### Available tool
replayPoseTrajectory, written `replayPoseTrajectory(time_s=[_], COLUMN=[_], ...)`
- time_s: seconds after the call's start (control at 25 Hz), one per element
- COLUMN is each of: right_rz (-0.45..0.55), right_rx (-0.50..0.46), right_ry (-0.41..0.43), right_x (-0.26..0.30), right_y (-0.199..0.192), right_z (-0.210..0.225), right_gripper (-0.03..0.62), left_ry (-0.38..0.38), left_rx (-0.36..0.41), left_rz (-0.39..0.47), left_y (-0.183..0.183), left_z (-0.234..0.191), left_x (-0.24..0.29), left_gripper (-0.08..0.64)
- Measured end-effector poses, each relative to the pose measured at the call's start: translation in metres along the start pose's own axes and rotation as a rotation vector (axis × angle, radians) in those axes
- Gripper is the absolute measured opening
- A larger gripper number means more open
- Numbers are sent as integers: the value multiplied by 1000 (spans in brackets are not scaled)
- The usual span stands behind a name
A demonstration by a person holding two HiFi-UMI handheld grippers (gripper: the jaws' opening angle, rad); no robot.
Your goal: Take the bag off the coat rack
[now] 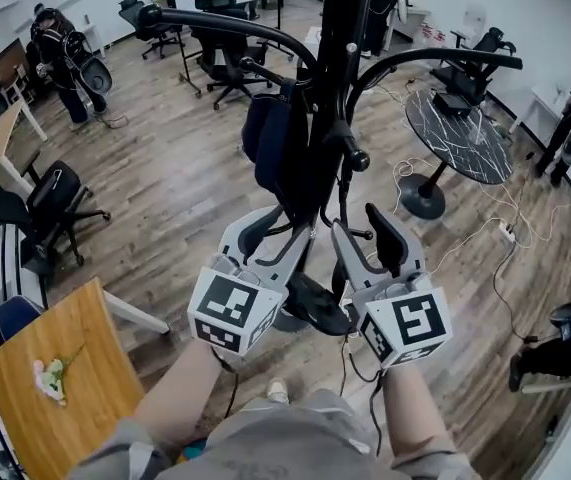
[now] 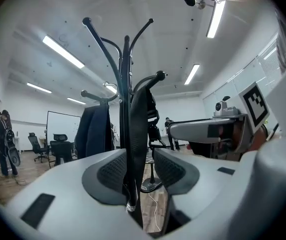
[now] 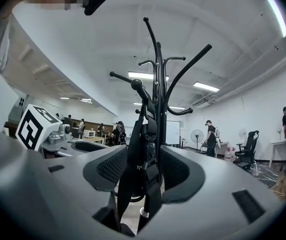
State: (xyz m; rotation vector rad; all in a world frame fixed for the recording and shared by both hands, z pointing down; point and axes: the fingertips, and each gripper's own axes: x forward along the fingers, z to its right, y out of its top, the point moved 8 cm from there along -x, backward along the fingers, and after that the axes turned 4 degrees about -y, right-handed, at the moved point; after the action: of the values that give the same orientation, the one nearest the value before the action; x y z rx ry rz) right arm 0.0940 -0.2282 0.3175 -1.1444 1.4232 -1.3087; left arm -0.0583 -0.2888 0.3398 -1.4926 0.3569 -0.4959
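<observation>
Black bag [image 1: 300, 173] hung on the coat rack [image 1: 340, 28] at 12 o'clock, its straps [image 3: 143, 134] between unclenched left tongs [image 2: 137, 169] and right tongs [image 3: 144, 166]; lifting unclamped could snag them and tip the rack.

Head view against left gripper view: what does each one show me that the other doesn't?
Only the head view: the round black table, the wooden table, and the left gripper seen from outside.

Only the left gripper view: a black strap standing between its fingers, against one finger with a gap to the other, plus the ceiling lights.

Both: the coat rack, the dark blue bag hanging on it, and the right gripper.
</observation>
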Motion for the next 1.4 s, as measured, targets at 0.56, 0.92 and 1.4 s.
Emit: replayPoseTrajectory(time_s=[0.56,0.92,1.4], right_rz=[-41,-4,93], right_rx=[2,-15,27], right_ry=[89,196,268], right_x=[40,38,20], right_y=[-28,-19,16], right_z=[37,43,64], right_gripper=[107,58,57], left_ry=[-5,56,186], left_rx=[-119,-84,-145], left_rz=[-47,-64,0], left_y=[-21,-14,11], left_z=[-3,5,8], left_x=[54,46,14], left_gripper=[71,18,17])
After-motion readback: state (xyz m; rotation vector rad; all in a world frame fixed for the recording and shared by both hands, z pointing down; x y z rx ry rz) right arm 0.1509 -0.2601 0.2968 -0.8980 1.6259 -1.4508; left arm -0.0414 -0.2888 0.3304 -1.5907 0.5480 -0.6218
